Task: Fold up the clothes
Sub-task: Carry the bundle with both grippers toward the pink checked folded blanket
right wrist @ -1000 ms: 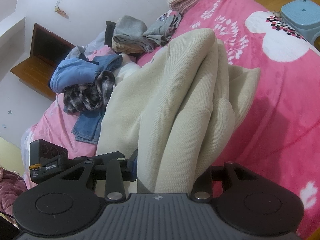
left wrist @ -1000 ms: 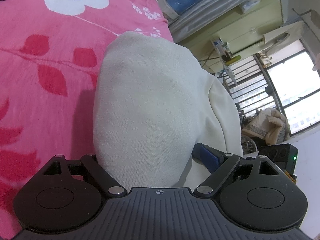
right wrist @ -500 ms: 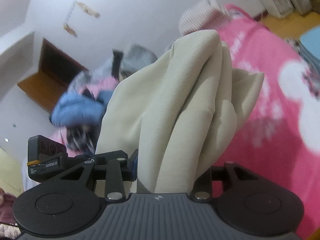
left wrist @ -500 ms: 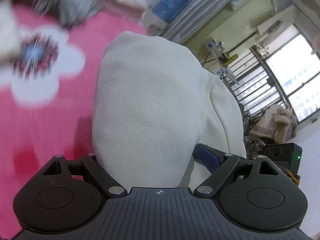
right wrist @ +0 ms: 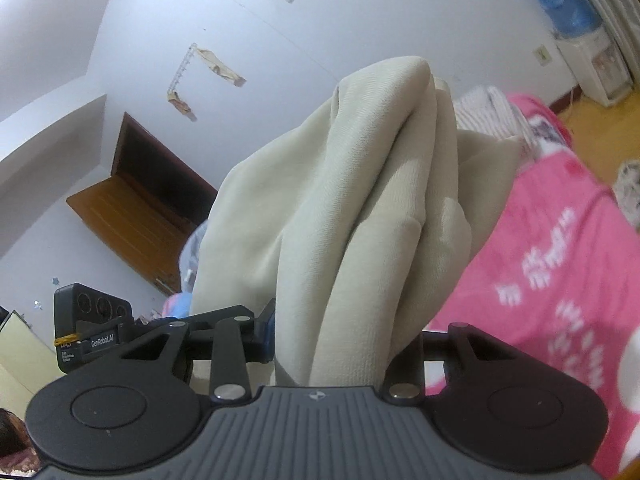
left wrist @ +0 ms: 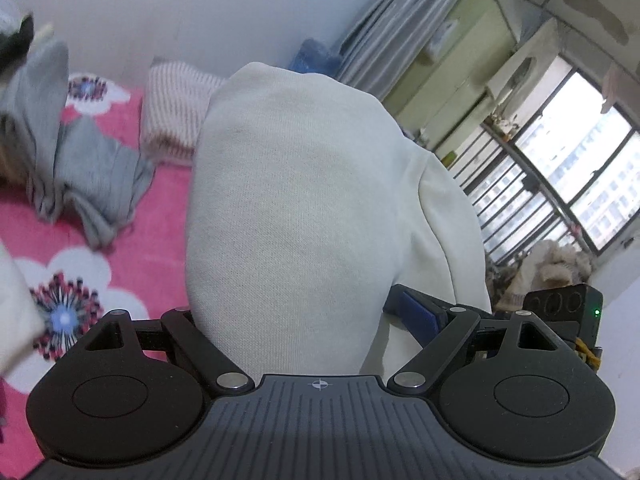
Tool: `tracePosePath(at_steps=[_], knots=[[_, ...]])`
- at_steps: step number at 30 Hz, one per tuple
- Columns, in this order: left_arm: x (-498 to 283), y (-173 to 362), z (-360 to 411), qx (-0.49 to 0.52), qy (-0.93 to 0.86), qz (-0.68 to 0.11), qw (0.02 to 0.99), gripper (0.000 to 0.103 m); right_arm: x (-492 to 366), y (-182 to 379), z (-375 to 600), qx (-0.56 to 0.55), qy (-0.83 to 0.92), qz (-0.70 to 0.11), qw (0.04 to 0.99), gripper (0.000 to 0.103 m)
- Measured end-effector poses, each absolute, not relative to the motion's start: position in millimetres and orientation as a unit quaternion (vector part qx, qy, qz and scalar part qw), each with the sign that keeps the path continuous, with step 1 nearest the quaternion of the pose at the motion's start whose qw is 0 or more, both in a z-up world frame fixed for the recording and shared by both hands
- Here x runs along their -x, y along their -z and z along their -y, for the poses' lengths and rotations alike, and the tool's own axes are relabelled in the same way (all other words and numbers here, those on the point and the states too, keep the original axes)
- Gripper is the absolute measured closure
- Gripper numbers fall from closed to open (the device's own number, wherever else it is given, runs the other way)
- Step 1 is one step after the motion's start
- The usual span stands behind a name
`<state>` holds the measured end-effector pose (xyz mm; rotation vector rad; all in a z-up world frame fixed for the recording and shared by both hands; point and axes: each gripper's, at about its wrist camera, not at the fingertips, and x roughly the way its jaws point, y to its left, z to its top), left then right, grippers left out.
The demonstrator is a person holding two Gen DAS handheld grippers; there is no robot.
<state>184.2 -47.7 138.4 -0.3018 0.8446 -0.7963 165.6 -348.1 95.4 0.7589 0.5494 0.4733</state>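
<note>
**Cream garment held up between both claws, above the pink bed**

The cream garment (left wrist: 296,208) is gripped by both claws and hangs in the air, not on the bed. In the left wrist view it fills the centre of the frame, from the bottom edge up to the upper middle, as one broad, smooth bundle. The left claw (left wrist: 320,320) is clamped on this thick bundle, so its jaws stand wide apart with cloth filling the gap. In the right wrist view the same garment (right wrist: 360,208) rises from the lower centre to the upper middle in several long vertical folds. The right claw (right wrist: 344,344) is clamped on a narrower bunch of these folds.

The pink bed (left wrist: 152,240) is seen at the left and lower left of the left wrist view, and at the right of the right wrist view (right wrist: 560,264). So the bed lies below and ahead of both claws. The long axis of the garment runs away from each claw, along its fingers. Neither hand is judged nearer, since the cloth is held by both.

On the bed a grey garment (left wrist: 80,168) and a striped folded item (left wrist: 172,112) are seen at the upper left. The coming move probably needs a free part of the bed, away from these.
</note>
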Motion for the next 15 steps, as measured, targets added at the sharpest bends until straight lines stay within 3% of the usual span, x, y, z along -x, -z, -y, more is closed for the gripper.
tracePosePath(at_steps=[6, 15], knots=[[-185, -166, 44, 0.146, 0.379, -0.422, 0.811, 0.017, -159, -135, 346, -0.367, -0.222, -0.286, 0.857, 0.061], [-236, -152, 35, 0.145, 0.438, -0.457, 0.76, 0.017, -169, -142, 328, -0.388, -0.161, -0.327, 0.847, 0.061]])
